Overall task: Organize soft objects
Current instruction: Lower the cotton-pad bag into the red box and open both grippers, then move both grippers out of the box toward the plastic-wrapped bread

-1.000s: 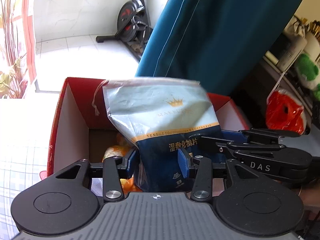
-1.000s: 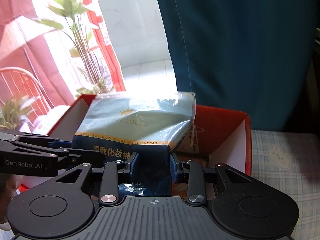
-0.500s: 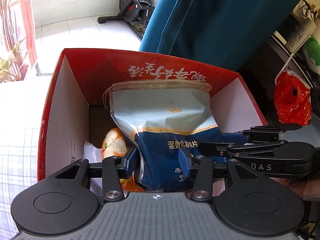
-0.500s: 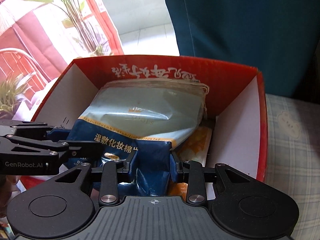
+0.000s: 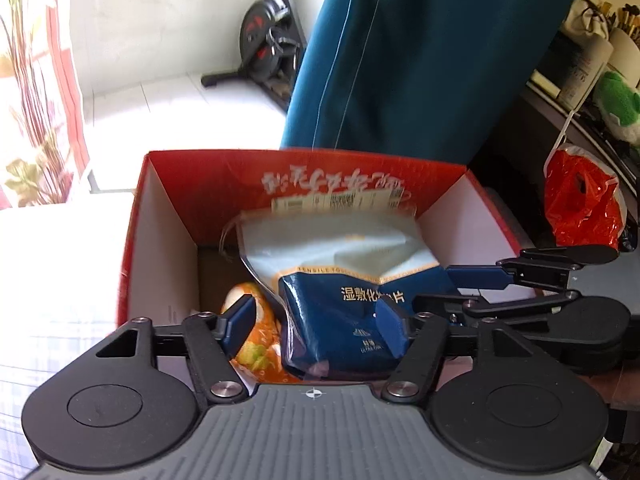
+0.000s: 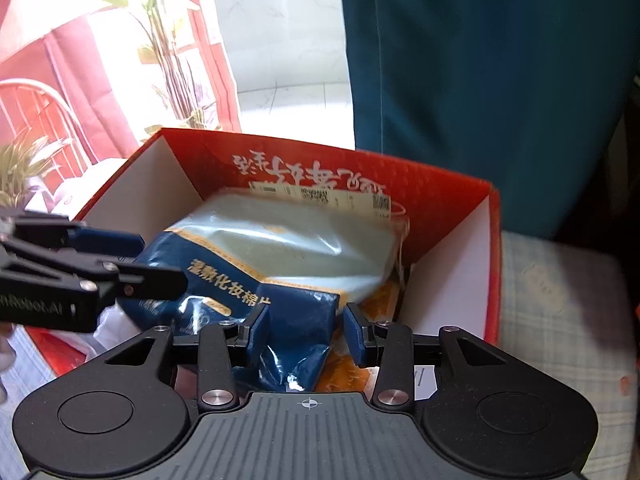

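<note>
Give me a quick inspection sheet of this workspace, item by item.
Surface: pale checked cloth under the box.
Job's things: blue and pale plastic bag of cotton pads lying in the open red cardboard box, over an orange packet.
Clutter: red plastic bag, green plush toy.
Grippers: left gripper and right gripper both opening, fingers straddling the bag's blue end without pressing it.
Cables: nothing seen.
Surroundings: teal curtain, exercise bike, potted plant.
</note>
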